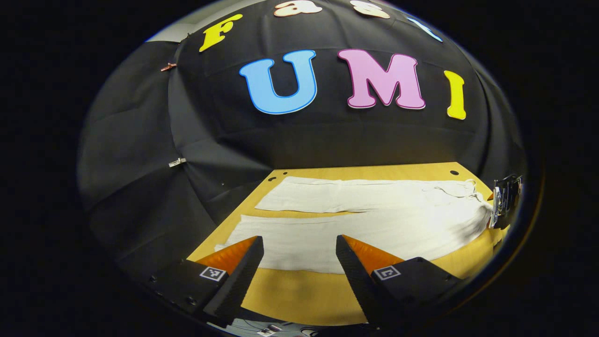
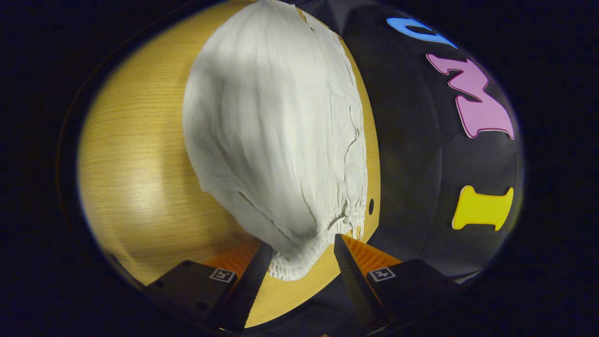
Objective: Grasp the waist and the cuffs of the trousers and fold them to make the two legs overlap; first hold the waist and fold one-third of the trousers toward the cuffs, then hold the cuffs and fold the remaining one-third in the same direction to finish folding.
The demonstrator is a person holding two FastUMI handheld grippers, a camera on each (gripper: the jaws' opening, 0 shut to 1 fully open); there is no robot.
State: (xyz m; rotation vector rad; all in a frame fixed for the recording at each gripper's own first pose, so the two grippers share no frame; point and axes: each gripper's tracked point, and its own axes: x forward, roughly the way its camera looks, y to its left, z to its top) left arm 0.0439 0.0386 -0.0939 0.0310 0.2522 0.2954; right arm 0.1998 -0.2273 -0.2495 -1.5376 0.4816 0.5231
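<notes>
White trousers (image 1: pixel 374 220) lie flat on the wooden table (image 1: pixel 299 290), left gripper (image 1: pixel 299 243) spread wide at the lower-centre cuffs, right gripper (image 2: pixel 299 255) spread around the elastic waist (image 2: pixel 299 264).

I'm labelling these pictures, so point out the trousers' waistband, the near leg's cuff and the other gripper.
waistband (image 2: pixel 295 264), right gripper view, gathered elastic edge.
near leg's cuff (image 1: pixel 234 236), left gripper view, leg's left end.
right gripper (image 1: pixel 504 200), left gripper view, its body at the waist.
</notes>
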